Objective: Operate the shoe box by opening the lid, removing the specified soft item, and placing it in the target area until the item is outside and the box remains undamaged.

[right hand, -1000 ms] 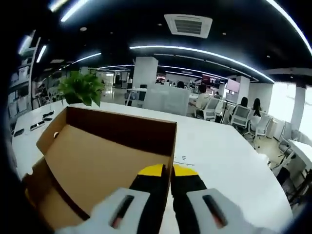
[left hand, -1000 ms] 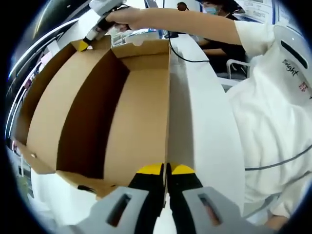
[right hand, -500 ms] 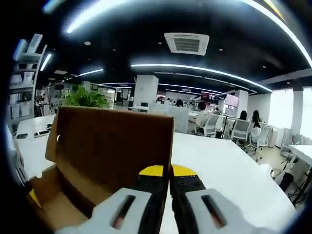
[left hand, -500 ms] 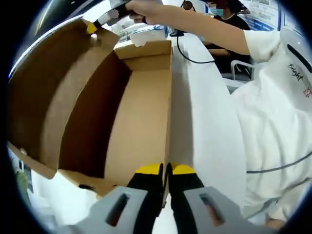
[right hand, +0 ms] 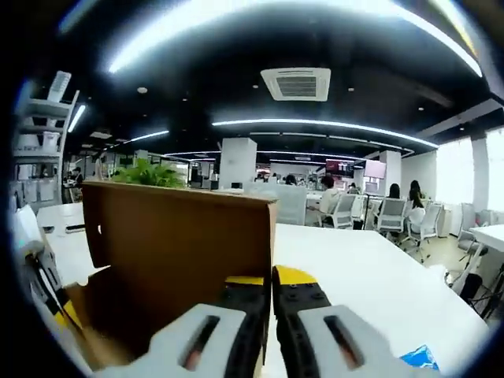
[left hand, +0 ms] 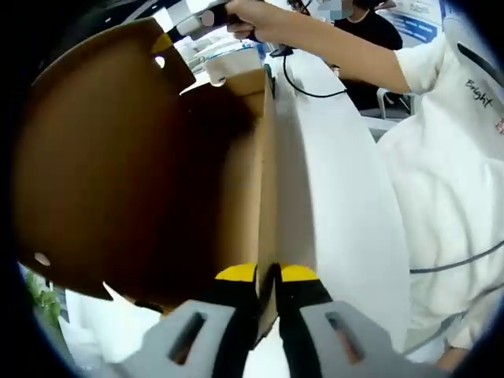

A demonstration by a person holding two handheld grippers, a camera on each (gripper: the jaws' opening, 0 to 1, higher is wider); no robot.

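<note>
White table [right hand: 354, 260]; office chairs [right hand: 391, 215]; ceiling vent [right hand: 297, 83]; plant [right hand: 150, 175].

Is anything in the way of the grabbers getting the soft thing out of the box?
Yes: the lid is only partly raised and covers the box opening. Both grippers, left and right, are clamped on cardboard. The soft item isn't visible.

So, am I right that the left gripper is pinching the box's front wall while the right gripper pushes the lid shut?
Not quite. The left gripper does pinch the cardboard box wall, but the right gripper is clamped on the lid and holds it raised, not shut. The right gripper view shows the lid standing upright; in the left gripper view it is swung up over the open box.
</note>
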